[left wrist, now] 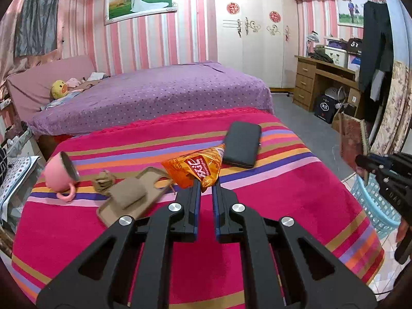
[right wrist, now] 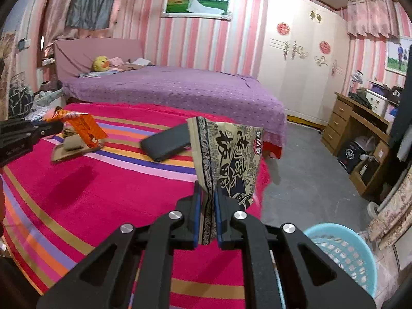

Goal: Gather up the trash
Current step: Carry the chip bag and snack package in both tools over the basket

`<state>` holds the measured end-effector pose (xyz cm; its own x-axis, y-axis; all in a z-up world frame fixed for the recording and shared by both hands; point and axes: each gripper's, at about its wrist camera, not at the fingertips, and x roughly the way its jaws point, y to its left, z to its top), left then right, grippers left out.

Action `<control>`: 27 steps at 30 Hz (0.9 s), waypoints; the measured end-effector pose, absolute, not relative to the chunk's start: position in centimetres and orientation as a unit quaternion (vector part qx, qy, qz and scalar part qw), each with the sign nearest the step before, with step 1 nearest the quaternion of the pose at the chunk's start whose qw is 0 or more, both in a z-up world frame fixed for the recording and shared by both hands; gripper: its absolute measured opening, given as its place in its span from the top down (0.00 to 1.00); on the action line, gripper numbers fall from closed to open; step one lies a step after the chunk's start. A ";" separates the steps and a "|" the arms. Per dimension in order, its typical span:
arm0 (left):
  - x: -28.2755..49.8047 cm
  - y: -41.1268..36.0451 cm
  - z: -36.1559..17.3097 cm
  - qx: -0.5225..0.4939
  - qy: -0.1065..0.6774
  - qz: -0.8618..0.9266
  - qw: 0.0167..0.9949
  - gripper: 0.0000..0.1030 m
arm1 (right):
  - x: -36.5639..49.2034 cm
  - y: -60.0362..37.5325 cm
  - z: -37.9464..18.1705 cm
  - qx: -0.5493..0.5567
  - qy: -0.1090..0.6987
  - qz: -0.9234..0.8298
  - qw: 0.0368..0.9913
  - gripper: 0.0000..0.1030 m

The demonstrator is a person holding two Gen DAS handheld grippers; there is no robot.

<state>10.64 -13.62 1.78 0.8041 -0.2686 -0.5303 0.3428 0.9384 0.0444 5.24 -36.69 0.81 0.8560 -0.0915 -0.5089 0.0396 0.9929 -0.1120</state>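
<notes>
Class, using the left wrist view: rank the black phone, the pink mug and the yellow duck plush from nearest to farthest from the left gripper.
1. Black phone, just beyond the left gripper, slightly right, on the striped blanket.
2. Pink mug, tipped over at the blanket's left edge.
3. Yellow duck plush, far left on the purple bed.

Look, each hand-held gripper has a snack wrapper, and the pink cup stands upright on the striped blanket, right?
Nearly. The pink cup is not upright: the left wrist view shows it tipped on its side on the striped blanket. Each hand-held gripper does hold a wrapper: orange in the left, tan-and-black in the right.
</notes>
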 end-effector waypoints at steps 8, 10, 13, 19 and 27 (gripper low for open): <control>9.6 -18.3 0.6 0.088 0.276 -0.186 0.939 0.94 | 3.2 -42.1 0.6 -0.040 0.271 -0.066 0.959 0.91; 8.7 -19.9 0.4 0.100 0.270 -0.194 0.938 0.94 | 2.5 -43.4 0.6 -0.034 0.272 -0.071 0.959 0.91; 7.7 -21.7 0.2 0.101 0.271 -0.209 0.934 0.94 | 1.2 -45.6 0.5 -0.027 0.273 -0.083 0.958 0.91; 6.4 -25.9 -0.5 0.098 0.277 -0.224 0.929 0.94 | -1.1 -49.7 0.1 -0.015 0.275 -0.107 0.955 0.91; 3.8 -32.9 -0.8 0.089 0.280 -0.276 0.915 0.94 | -3.9 -54.8 -1.1 0.024 0.277 -0.127 0.952 0.91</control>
